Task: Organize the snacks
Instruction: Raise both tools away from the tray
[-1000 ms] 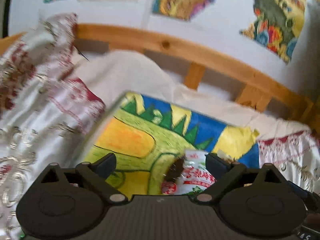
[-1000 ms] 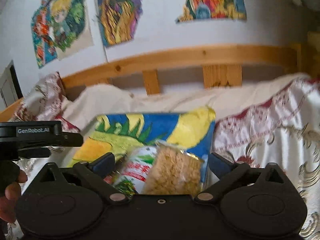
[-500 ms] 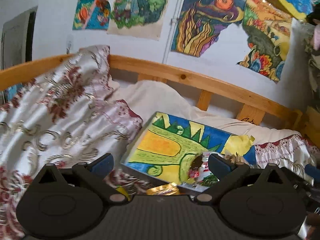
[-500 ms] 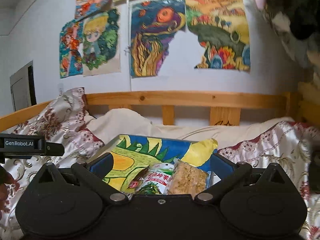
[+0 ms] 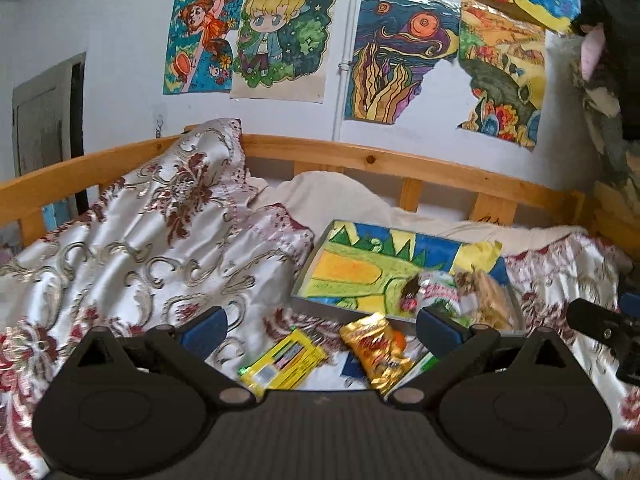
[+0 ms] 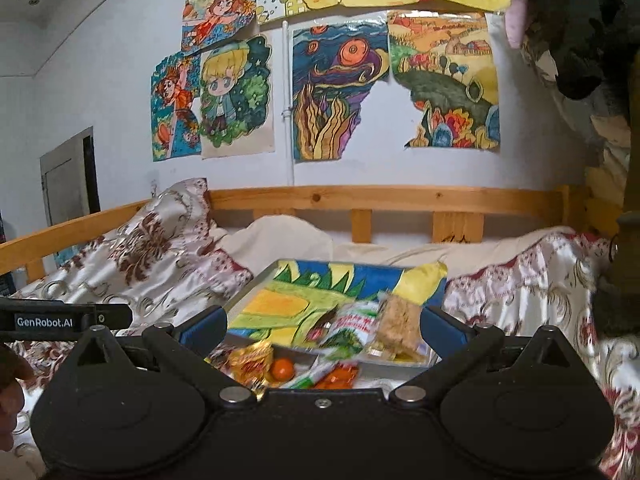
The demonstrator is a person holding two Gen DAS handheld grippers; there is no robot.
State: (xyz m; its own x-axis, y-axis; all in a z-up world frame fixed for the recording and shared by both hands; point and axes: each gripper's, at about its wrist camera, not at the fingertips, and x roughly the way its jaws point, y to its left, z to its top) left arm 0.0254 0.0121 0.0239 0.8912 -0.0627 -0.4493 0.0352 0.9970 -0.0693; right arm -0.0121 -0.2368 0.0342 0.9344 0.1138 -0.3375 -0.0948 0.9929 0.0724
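Between picks: two snacks lie on the painted tray, more wait loose on the bedspread.

Left wrist view: left gripper (image 5: 318, 326) gapes wide, empty, above a yellow packet (image 5: 283, 362) and gold packet (image 5: 377, 350); next move, by judgement, is closing on one. Right wrist view: right gripper (image 6: 323, 322) equally wide, empty; painted tray (image 6: 248, 292) holds a green-white packet (image 6: 350, 326) and cracker pack (image 6: 398, 322); an orange fruit (image 6: 283, 368) crowds the gold packet.

Home bedroom, likely child's. Wooden bed rail (image 6: 384, 200) runs along white wall (image 6: 100, 80). Satin bedspread (image 5: 140, 232) with maroon floral pattern and cream sheet (image 6: 288, 236) cover mattress. Hand-coloured drawings (image 6: 340, 92) taped across wall, anime-style kid (image 5: 276, 36) among them. Grey door (image 5: 44, 128) at left. Clothes (image 6: 576, 20) hang at upper right.
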